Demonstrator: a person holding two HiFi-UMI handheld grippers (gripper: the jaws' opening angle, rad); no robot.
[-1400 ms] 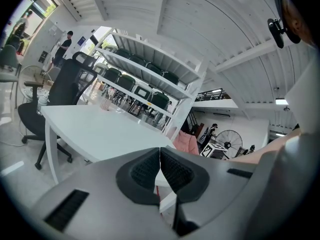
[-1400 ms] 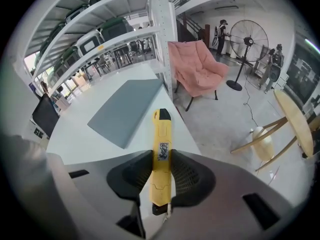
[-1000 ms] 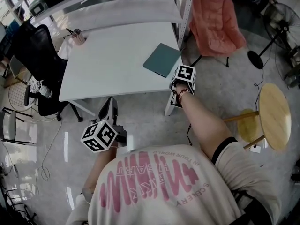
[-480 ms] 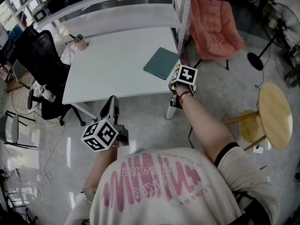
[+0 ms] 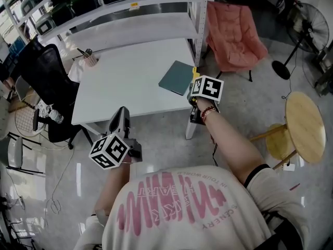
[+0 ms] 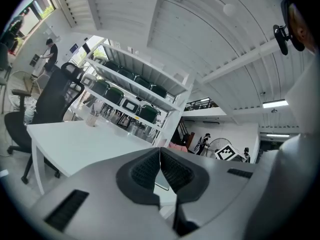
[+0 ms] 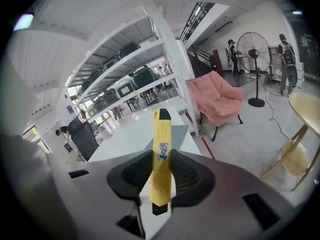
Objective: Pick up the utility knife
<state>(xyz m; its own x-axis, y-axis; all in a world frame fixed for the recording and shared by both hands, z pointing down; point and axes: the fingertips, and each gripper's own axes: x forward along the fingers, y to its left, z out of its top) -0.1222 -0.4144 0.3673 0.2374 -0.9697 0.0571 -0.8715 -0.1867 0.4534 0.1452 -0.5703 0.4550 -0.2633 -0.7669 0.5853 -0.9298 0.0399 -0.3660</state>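
A yellow utility knife (image 7: pixel 161 134) with a black tip stands lengthwise between the pads of my right gripper (image 7: pixel 161 170), which is shut on it. In the head view the right gripper's marker cube (image 5: pixel 208 87) hangs at the right edge of the white table (image 5: pixel 125 72), and the knife's yellow end (image 5: pixel 195 75) pokes out beyond it. My left gripper (image 5: pixel 121 115) is held in front of the table's near edge. Its black pads (image 6: pixel 172 171) meet with nothing between them.
A teal notebook (image 5: pixel 178 77) lies on the table near its right edge, and a cup with pens (image 5: pixel 89 58) stands at the far left corner. A black office chair (image 5: pixel 47 72) is at the left; a pink chair (image 5: pixel 234 35), a round wooden table (image 5: pixel 304 126) and a fan (image 5: pixel 307 17) are at the right.
The right gripper has risen with the knife and tipped up beside the table's right edge. The left gripper has risen a little in front of the table.
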